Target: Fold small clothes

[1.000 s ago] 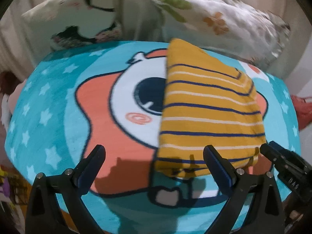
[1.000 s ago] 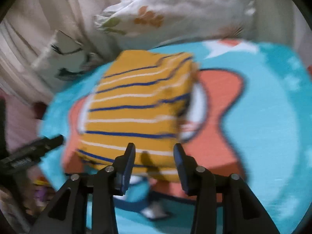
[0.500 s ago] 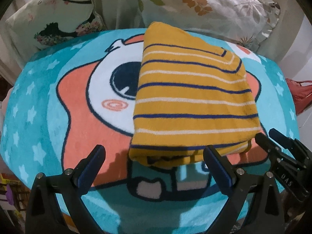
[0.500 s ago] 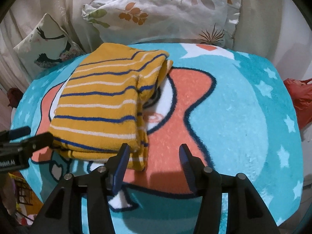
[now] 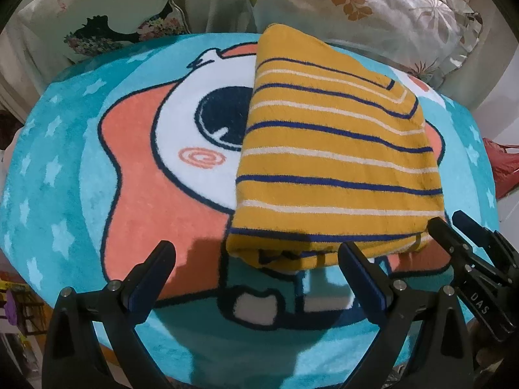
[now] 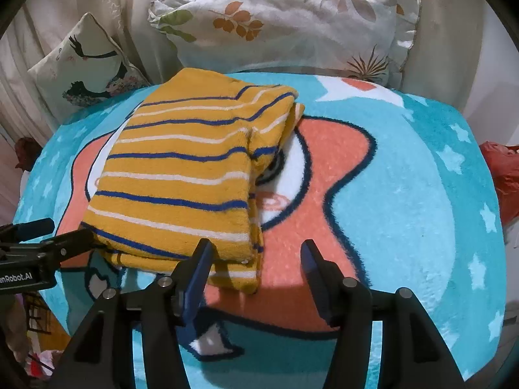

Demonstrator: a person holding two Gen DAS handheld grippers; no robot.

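Evidently the striped garment is already folded into a thick rectangle on the teal rug, and it is gripped by neither gripper, both jaws open, the right gripper widening.

In the left wrist view, white letters reading "UAS" stand on the black body of the right gripper at the lower right edge. In the right wrist view, white lettering cut off by the picture's edge reads "enRobot.AI" on the black body of the left gripper. No other writing can be read.
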